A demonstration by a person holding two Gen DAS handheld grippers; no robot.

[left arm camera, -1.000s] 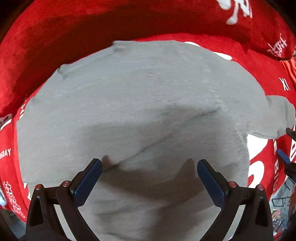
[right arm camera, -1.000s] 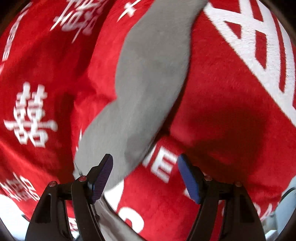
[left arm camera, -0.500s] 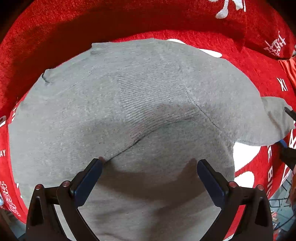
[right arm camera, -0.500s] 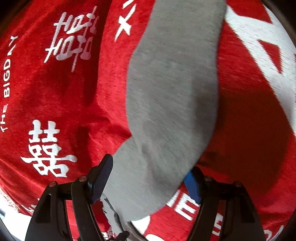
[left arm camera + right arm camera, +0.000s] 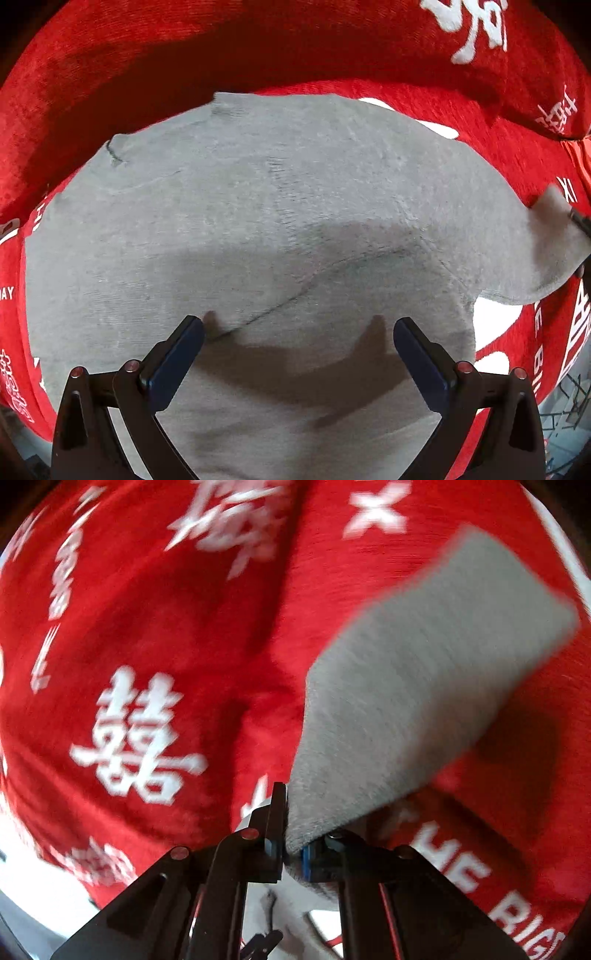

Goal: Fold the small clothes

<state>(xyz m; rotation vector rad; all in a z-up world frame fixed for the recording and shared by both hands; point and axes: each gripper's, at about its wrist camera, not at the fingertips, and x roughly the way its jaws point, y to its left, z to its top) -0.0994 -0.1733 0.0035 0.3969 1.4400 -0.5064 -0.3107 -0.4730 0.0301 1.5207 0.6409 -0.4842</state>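
Covering nearly everything in both views, a red blanket with white lettering is being used as the work surface. A grey sweater is lying spread flat on that blanket, its body filling the middle of the left wrist view and one sleeve reaching out over the red cloth at the sweater's right side.

Above the sweater's body the left gripper is being held pointing down, jaws spread wide, nothing between them; only its shadow is falling on the knit.

At the sleeve's end the right gripper is being kept clamped tight on the grey fabric, the cuff pinched between its pads and lifted a little clear of the blanket.

Judging from this, the sleeve is being taken in toward the sweater's body for a first fold. Only a narrow edge of knit appears to be caught, so the cuff could be slipping free if it is pulled hard. With the body not being pinned by the left gripper, the whole sweater could be dragged across the blanket and wrinkled.
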